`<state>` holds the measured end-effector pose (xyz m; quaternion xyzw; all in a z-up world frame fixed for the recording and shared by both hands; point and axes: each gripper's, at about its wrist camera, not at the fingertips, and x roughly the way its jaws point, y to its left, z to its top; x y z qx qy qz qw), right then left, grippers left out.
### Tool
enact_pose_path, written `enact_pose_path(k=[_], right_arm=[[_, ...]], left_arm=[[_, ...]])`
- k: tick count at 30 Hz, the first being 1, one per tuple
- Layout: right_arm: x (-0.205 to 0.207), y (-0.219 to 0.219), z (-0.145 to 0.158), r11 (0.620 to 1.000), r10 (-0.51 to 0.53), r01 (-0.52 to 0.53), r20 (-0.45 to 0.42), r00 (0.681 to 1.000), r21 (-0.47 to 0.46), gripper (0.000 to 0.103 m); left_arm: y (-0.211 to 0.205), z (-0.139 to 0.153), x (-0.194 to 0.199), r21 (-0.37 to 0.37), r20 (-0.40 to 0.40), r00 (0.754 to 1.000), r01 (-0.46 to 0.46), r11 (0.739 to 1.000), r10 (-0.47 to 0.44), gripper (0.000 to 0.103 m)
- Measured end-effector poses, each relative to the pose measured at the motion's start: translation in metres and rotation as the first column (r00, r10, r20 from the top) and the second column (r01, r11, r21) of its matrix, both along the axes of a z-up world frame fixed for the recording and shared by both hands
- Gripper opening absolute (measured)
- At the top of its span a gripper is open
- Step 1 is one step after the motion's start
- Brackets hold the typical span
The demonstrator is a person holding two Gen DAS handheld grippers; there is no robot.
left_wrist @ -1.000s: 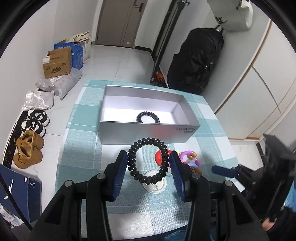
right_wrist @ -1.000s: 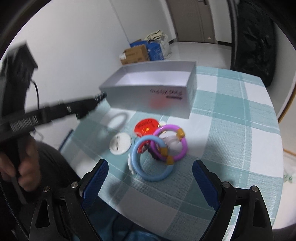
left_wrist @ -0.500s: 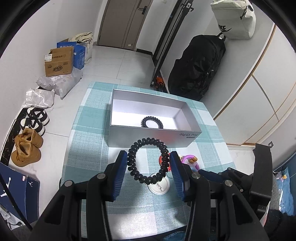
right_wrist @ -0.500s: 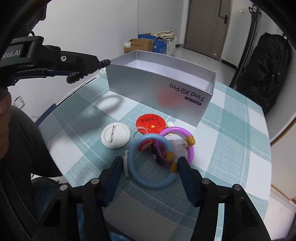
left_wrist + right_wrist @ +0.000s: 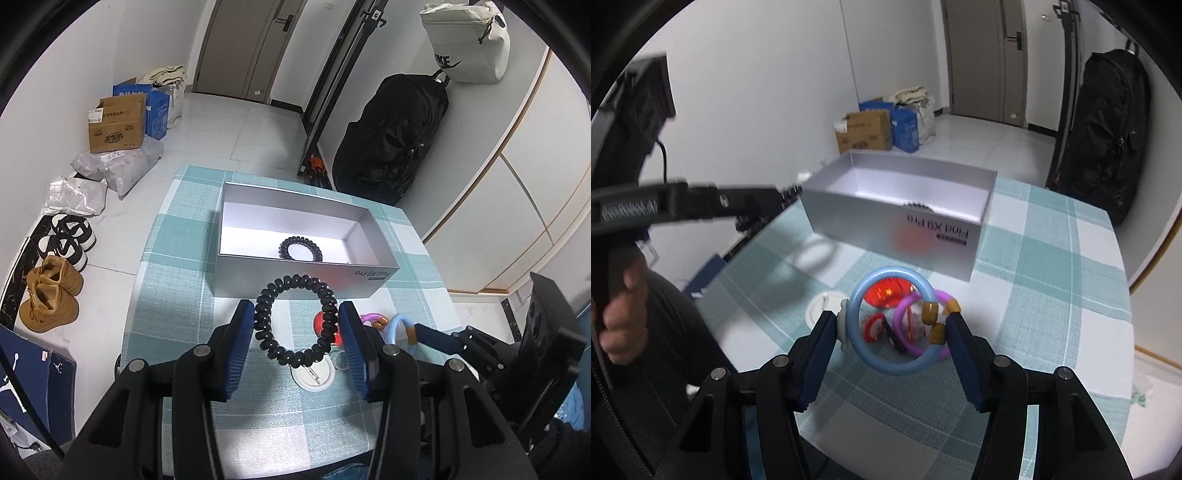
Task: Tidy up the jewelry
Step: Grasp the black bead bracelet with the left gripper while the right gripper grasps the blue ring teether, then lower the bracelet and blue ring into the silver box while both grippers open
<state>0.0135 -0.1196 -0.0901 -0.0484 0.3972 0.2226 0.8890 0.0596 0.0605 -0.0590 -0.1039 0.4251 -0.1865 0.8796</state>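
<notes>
The left gripper (image 5: 295,325) has its ribbed blue pads clamped on a black spiral coil hair tie (image 5: 295,319), a glossy, bumpy ring held upright above the checked teal-and-white woven tablecloth (image 5: 173,280). A second black coil tie (image 5: 300,249) lies flat on the pale floor of the open silver cardboard box (image 5: 295,275), which stands toward the table's far edge; its near wall reads "Find X9 Pro".

The right gripper (image 5: 892,328) is closed on a smooth light-blue plastic ring (image 5: 864,314) with brown cylindrical beads at its break, the ring tilted up off the cloth. Behind it, near the table's middle, lie a purple ring (image 5: 905,310) of the same kind, a round red badge (image 5: 886,291) and a white disc-shaped badge back (image 5: 822,306) with a pin. In the blurred right-wrist view a hand (image 5: 622,314) grips the left tool's handle.

On the floor a cream bag (image 5: 465,44) carries a Nike logo.

Compared with a second ago, the right jaws have narrowed from wide apart onto the blue ring, now lifted clear, while the left grip on its coil is unchanged and the camera sits higher over the box.
</notes>
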Motion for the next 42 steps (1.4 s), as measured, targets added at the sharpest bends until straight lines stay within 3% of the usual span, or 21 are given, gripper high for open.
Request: enact_pose_path(k=[10, 20, 34, 42], right_arm=[[0.002, -0.014, 0.023, 0.988, -0.028, 0.023, 0.028, 0.999, 0.155, 0.060], [0.024, -0.030, 0.037, 0.954, -0.079, 0.070, 0.017, 0.997, 0.291, 0.060], [0.071, -0.029, 0.060, 0.943, -0.034, 0.024, 0.023, 0.999, 0.331, 0.060], [0.108, -0.026, 0.055, 0.943, -0.005, 0.002, 0.007, 1.000, 0.334, 0.060]], left_arm=[[-0.009, 0.007, 0.001, -0.010, 0.049, 0.997, 0.056, 0.998, -0.056, 0.041], [-0.014, 0.015, 0.010, -0.007, 0.107, 0.994, 0.020, 1.000, -0.019, 0.041], [-0.019, 0.013, 0.050, -0.063, 0.066, 0.997, -0.030, 0.998, 0.034, 0.041], [-0.029, 0.010, 0.078, -0.018, 0.037, 0.999, -0.001, 1.000, 0.001, 0.041]])
